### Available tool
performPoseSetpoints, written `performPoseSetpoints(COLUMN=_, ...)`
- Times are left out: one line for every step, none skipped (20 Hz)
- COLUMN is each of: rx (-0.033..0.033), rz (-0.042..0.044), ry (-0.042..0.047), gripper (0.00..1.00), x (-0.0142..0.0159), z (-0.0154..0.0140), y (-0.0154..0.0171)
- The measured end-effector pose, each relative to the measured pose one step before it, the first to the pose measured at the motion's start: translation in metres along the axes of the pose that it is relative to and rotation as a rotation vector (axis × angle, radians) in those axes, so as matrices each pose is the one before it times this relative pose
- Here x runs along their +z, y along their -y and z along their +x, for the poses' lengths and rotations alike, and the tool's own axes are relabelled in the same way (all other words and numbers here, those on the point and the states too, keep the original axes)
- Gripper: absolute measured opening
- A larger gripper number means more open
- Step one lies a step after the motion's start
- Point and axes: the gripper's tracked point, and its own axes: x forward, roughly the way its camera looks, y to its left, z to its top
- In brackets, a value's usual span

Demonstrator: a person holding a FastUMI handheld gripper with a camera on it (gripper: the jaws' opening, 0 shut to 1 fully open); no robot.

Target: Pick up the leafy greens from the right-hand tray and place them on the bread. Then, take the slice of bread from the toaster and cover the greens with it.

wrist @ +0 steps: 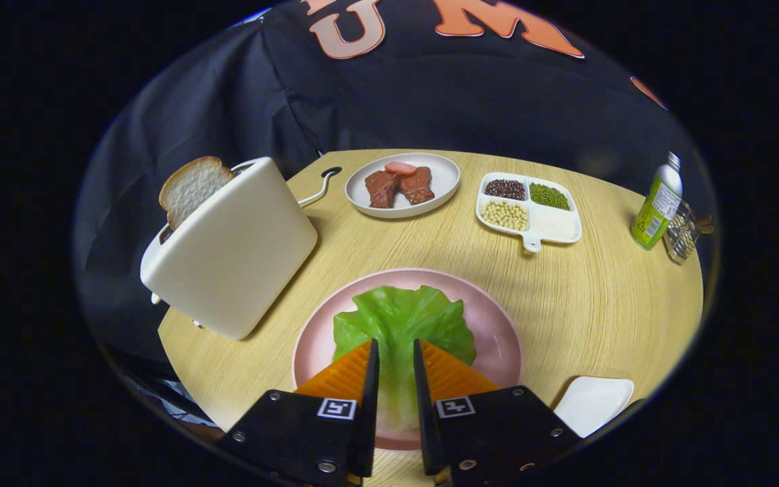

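Table point(599, 297); tongs point(396, 352) pinch greens point(403, 318).

the gripper point(396, 352) pointed forward and downward, its two fingers point(345, 375) nearly parallel with a narrow gap between them, tips not touching.

1 toaster point(234, 247) w/ 1 bread slice point(193, 186) – 4 dishes – 1 lettuce leaf point(399, 321) – 1 bottle point(658, 203).

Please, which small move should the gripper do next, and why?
Probably open the gripper and lift away: the leafy greens already lie on the pink plate, fingers narrow around them. The bread slice waits in the toaster.
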Motion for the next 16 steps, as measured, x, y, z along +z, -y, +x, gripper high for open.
performPoseSetpoints(rx=-0.00262, rz=0.00521, ry=0.01052, gripper=0.34, x=0.00536, z=-0.00348, y=-0.00026)
performPoseSetpoints(rx=-0.00241, rz=0.00283, ry=0.00663, gripper=0.4, x=0.00438, z=-0.00389, y=-0.00211)
performPoseSetpoints(rx=-0.00177, rz=0.00382, ry=0.00548, gripper=0.46, x=0.00488, z=-0.00368, y=-0.002)
performPoseSetpoints(rx=0.00311, rz=0.00529, ry=0.00857, gripper=0.5, x=0.0067, z=-0.004, y=-0.00455)
performPoseSetpoints(rx=0.00601, rz=0.00509, ry=0.00905, gripper=0.54, x=0.00702, z=-0.00419, y=-0.00561)
performPoseSetpoints(rx=0.00923, rz=0.00501, ry=0.00992, gripper=0.58, x=0.00744, z=-0.0046, y=-0.00731)
performPoseSetpoints(rx=0.01192, rz=0.00671, ry=0.00998, gripper=0.62, x=0.00855, z=-0.0042, y=-0.00819)
performPoseSetpoints(rx=0.0154, rz=0.00377, ry=0.00831, gripper=0.66, x=0.0088, z=-0.00397, y=-0.01109)
performPoseSetpoints(rx=0.01367, rz=0.00381, ry=0.00721, gripper=0.69, x=0.00967, z=-0.00447, y=-0.01001)
performPoseSetpoints(rx=0.01311, rz=0.00248, ry=0.00551, gripper=0.73, x=0.00841, z=-0.00312, y=-0.01105)
performPoseSetpoints(rx=0.01049, rz=0.00418, ry=0.00252, gripper=0.76, x=0.00833, z=-0.00157, y=-0.01004)
performPoseSetpoints(rx=0.01075, rz=0.00201, ry=0.00311, gripper=0.78, x=0.00814, z=-0.00232, y=-0.01058)
performPoseSetpoints(rx=0.00573, rz=-0.00335, ry=0.00059, gripper=0.81, x=0.00695, z=-0.00129, y=-0.00885)
performPoseSetpoints(rx=0.0007, rz=-0.00889, ry=0.00168, gripper=0.82, x=0.00715, z=-0.0004, y=-0.00858)
performPoseSetpoints(rx=-0.00179, rz=-0.01147, ry=-0.00143, gripper=0.84, x=0.00657, z=-0.00027, y=-0.00758)
performPoseSetpoints(rx=-0.00001, rz=-0.00755, ry=0.00003, gripper=0.85, x=0.00669, z=0.00097, y=-0.00947)
